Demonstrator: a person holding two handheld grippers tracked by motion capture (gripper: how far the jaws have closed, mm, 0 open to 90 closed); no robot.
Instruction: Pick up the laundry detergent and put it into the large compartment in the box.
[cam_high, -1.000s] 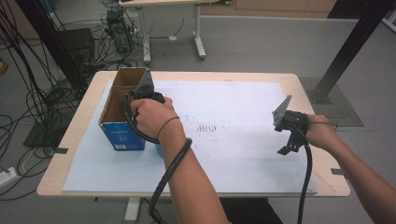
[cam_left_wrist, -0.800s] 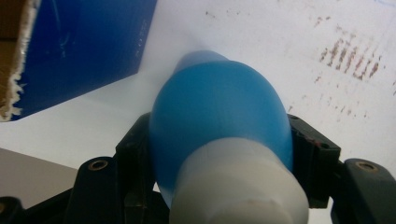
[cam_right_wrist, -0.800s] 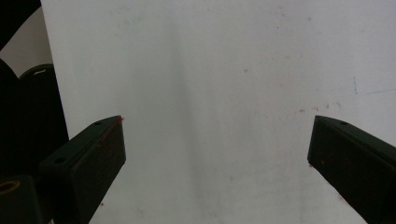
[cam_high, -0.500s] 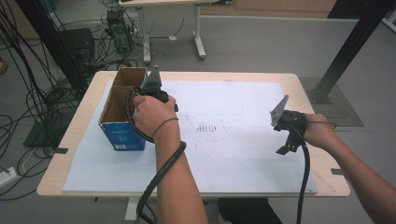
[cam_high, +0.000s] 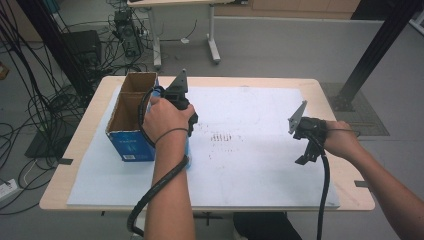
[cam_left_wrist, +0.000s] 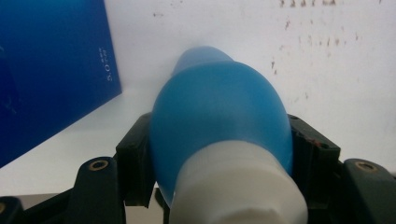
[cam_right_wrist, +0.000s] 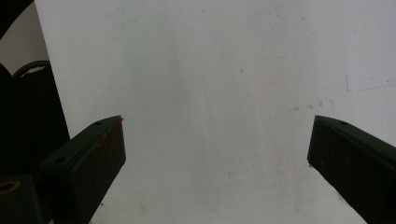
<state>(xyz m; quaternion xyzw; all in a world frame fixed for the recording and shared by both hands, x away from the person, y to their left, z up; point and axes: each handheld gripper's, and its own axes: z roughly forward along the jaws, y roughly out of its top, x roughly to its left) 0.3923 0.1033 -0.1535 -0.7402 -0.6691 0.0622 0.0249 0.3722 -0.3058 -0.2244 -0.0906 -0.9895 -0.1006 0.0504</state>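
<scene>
Blue bottle (cam_left_wrist: 219, 121) is being pinched by the left gripper (cam_left_wrist: 219, 154), fingers (cam_left_wrist: 135, 158) pressed on both sides of its body; white cap end is lying toward the camera, rounded blue end pointing away, so the long axis is running straight out along the fingers.

In the high view the left gripper (cam_high: 175, 107) is being held just beside the open blue carton (cam_high: 131, 120), at its 3 o'clock, over the white sheet (cam_high: 250, 165) on the worktop (cam_high: 90, 150). A sliver of blue bottle (cam_high: 187, 150) is showing under the hand. The carton's blue wall (cam_left_wrist: 51, 70) is sitting at 10 o'clock from the bottle.

Judgement: the coming move is turning on this offset, bottle being beside the carton, not above its mouth.

Right gripper (cam_high: 304, 131) is being held well apart, at 3 o'clock, fingers (cam_right_wrist: 93, 158) spread, nothing between. Left hand is clearly nearer.
</scene>
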